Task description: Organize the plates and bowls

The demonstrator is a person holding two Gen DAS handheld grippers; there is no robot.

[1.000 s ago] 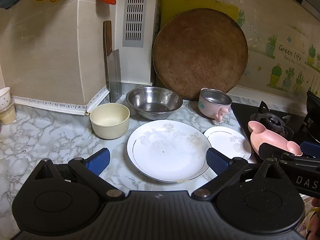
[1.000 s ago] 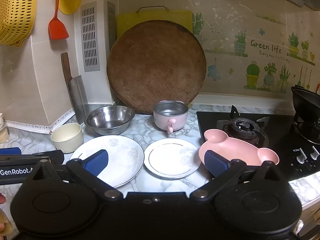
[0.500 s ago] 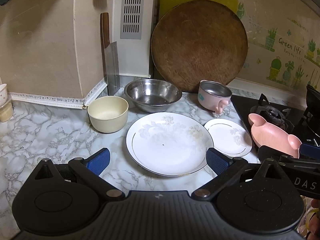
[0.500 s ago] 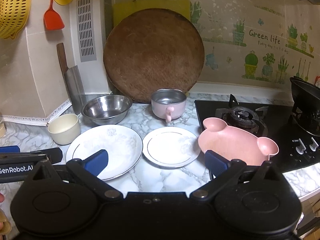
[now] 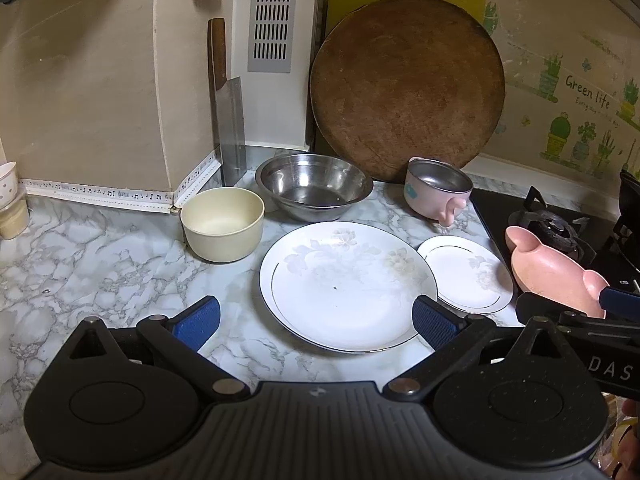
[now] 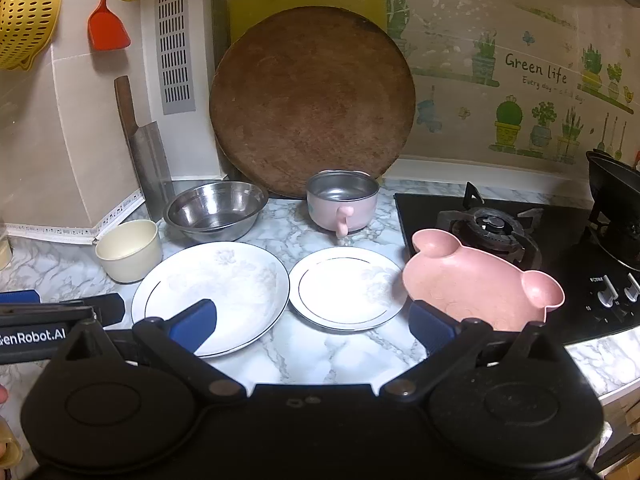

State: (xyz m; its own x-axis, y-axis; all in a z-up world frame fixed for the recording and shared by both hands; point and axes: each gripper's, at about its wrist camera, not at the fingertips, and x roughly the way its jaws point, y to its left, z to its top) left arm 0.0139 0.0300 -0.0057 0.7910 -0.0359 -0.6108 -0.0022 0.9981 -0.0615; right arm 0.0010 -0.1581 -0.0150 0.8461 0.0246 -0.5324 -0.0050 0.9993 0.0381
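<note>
A large white floral plate (image 5: 344, 284) (image 6: 212, 292) lies on the marble counter, a small white plate (image 5: 466, 274) (image 6: 346, 286) to its right. A pink bear-shaped dish (image 6: 480, 284) (image 5: 556, 276) rests on the stove's edge. Behind stand a cream bowl (image 5: 222, 224) (image 6: 128, 250), a steel bowl (image 5: 314, 184) (image 6: 216, 210) and a pink steel-lined cup (image 5: 438, 190) (image 6: 342, 200). My left gripper (image 5: 316, 322) is open and empty above the large plate's near rim. My right gripper (image 6: 312, 326) is open and empty in front of the small plate.
A round wooden board (image 6: 312, 100) and yellow cutting board (image 6: 308, 4) lean on the back wall. A cleaver (image 5: 228, 120) stands in the corner. The gas stove (image 6: 500, 224) with a dark pan (image 6: 616, 196) is at right. Small cups (image 5: 10, 200) sit far left.
Both grippers have tilted and shifted slightly over the counter, so the dishes sit a little differently in view. Both stay open and empty. No dish has moved.
</note>
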